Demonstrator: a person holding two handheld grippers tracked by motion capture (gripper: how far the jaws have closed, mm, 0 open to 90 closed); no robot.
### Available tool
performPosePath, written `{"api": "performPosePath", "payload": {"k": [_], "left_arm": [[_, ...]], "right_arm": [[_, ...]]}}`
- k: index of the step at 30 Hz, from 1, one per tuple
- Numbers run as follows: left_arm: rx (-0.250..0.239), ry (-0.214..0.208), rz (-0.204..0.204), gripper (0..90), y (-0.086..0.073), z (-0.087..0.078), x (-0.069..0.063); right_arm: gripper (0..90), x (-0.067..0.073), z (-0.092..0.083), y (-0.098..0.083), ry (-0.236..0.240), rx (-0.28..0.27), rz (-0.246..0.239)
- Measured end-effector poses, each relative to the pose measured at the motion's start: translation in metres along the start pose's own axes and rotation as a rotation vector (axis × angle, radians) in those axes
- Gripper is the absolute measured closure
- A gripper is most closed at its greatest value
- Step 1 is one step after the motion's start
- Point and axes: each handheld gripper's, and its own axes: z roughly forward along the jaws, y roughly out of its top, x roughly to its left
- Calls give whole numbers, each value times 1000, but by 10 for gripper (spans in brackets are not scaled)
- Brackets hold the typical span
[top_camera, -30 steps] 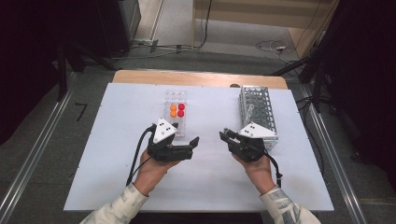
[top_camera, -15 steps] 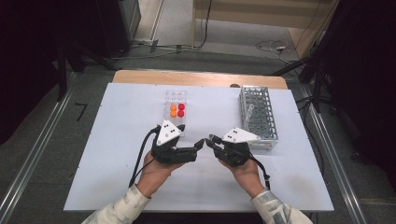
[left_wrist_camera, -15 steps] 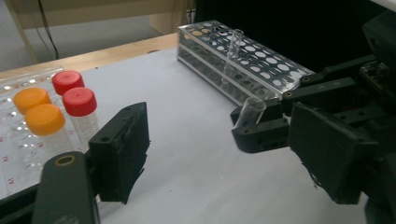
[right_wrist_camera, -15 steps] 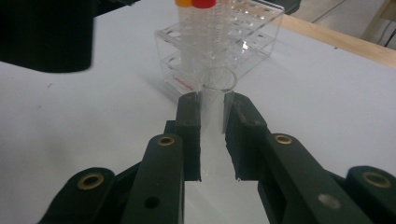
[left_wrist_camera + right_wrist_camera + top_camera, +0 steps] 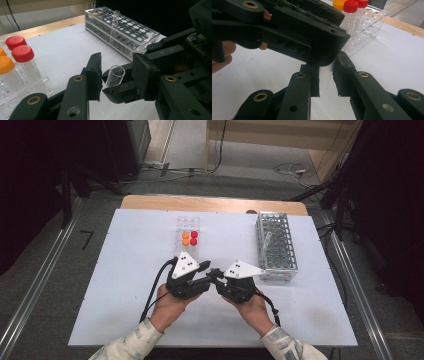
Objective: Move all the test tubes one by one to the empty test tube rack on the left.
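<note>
Since the earlier frame, the right gripper (image 5: 216, 279) has moved left to meet the left gripper (image 5: 212, 272) at picture centre. The left jaws have just been closing around the clear glass test tube (image 5: 115, 75) but do not press it yet; the right jaws are clamped on it. The tube's long axis points its open mouth toward the upper right of the left gripper view.

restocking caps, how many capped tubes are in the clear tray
4: two orange-capped tubes on the tray's left side, two red-capped tubes beside them on the right. None seem hidden, though the view is small.

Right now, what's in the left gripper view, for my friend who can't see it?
A clear glass tube sits between the left gripper's two black fingers, held from the far side by the right gripper. Behind stand a tube rack and vials with red and orange caps.
</note>
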Motion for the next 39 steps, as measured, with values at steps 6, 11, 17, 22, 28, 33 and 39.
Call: {"api": "performPosePath", "payload": {"k": [6, 11, 17, 22, 28, 33, 39], "left_arm": [[4, -13, -3, 664, 0, 1, 1], [12, -16, -7, 687, -2, 2, 1], [14, -29, -22, 736, -2, 2, 3], [17, -30, -26, 743, -2, 3, 4], [22, -20, -16, 761, -2, 3, 4], [18, -15, -10, 767, -2, 2, 4], [18, -14, -6, 769, -2, 2, 3]], "right_arm": [[738, -1, -1, 0, -3, 0, 3], [738, 1, 0, 0, 1, 2, -4], [738, 2, -1, 0, -5, -5, -8], [738, 2, 0, 0, -4, -2, -6], [736, 2, 0, -1, 0, 3, -4], [730, 2, 0, -1, 3, 0, -3], [724, 1, 0, -1, 7, -1, 0]]}}
